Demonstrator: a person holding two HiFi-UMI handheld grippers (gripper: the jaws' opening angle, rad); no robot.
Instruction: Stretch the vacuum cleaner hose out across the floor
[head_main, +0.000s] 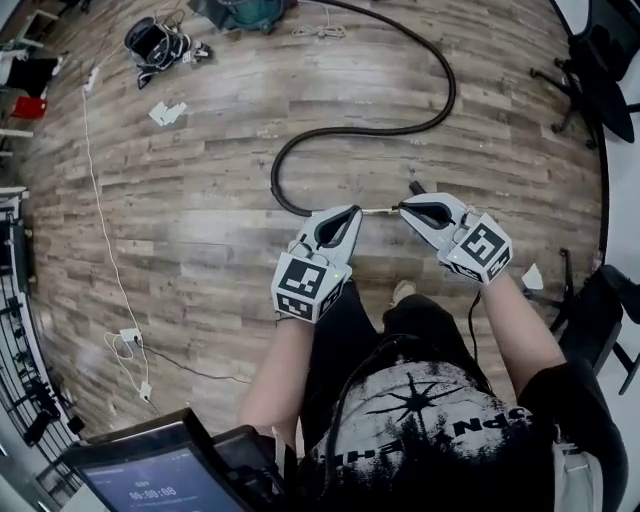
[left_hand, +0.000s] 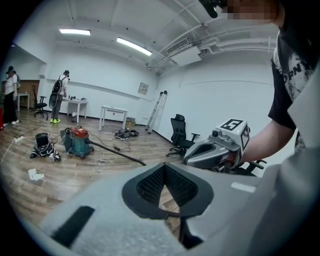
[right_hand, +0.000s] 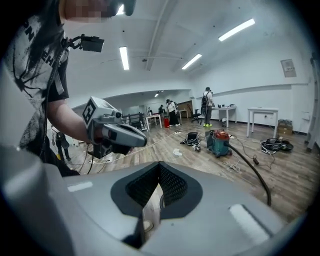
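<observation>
The black vacuum hose (head_main: 440, 100) runs from the teal and red vacuum cleaner (head_main: 245, 10) at the far edge, bends right, then loops back toward me. Its near end passes below my left gripper (head_main: 352, 212). A thin pale piece (head_main: 382, 210) shows on the floor between the two tips. My right gripper (head_main: 403, 208) faces the left one tip to tip, both held above the floor. Both are shut with nothing between the jaws. In the left gripper view, the vacuum (left_hand: 77, 140) and hose (left_hand: 120, 156) lie far off. The right gripper view shows the hose (right_hand: 255, 175) too.
Office chairs (head_main: 590, 70) stand at the right. A bundle of cables (head_main: 155, 40), a white scrap (head_main: 165, 112) and a long white cord (head_main: 100, 200) lie at the left. A tablet (head_main: 150, 480) sits near my waist. People (left_hand: 60, 95), tables and a ladder (left_hand: 157, 110) are far back.
</observation>
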